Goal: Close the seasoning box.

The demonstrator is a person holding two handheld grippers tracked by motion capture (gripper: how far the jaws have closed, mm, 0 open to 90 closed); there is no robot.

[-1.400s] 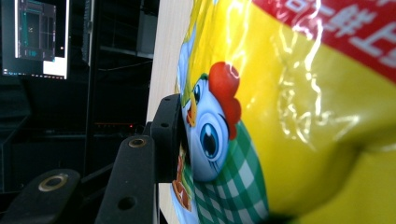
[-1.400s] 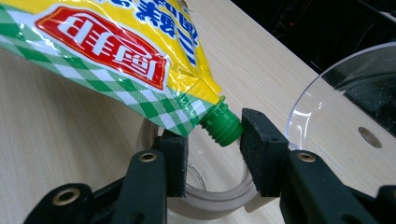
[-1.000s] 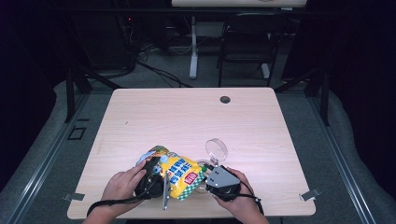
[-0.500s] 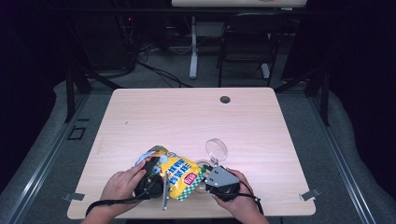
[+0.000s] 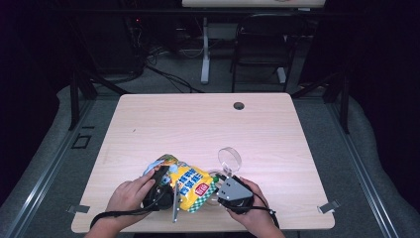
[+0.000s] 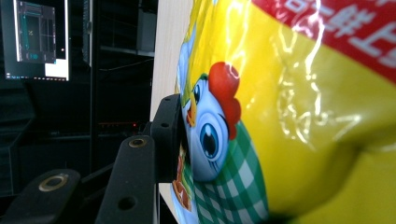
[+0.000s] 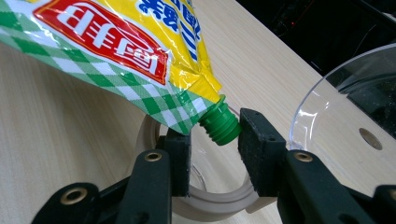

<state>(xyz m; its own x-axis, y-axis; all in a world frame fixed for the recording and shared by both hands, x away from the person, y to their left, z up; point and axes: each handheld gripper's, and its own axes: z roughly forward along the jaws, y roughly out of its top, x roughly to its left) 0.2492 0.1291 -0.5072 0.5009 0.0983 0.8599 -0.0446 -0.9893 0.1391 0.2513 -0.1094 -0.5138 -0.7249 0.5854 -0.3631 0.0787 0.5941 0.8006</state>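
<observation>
Left hand-held gripper (image 5: 166, 186) clamped on glossy, crinkly pouch (image 5: 193, 183); right (image 7: 212, 151) seemingly loose around ribbed green spout (image 7: 220, 125)

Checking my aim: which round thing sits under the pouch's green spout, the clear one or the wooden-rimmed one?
The wooden-rimmed one, lying flat directly below the pouch's spout; the clear one stands tilted beside it.

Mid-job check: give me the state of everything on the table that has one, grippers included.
Yellow pouch: tilted, held off the table, spout end lowest.
Green spout: uncapped, threads bare, pointing down over the glass jar.
Glass jar: open, standing under the spout.
Clear lid: off, propped beside the jar.
Left gripper: clamped on the pouch.
Right gripper: open, jaws either side of the spout.
</observation>
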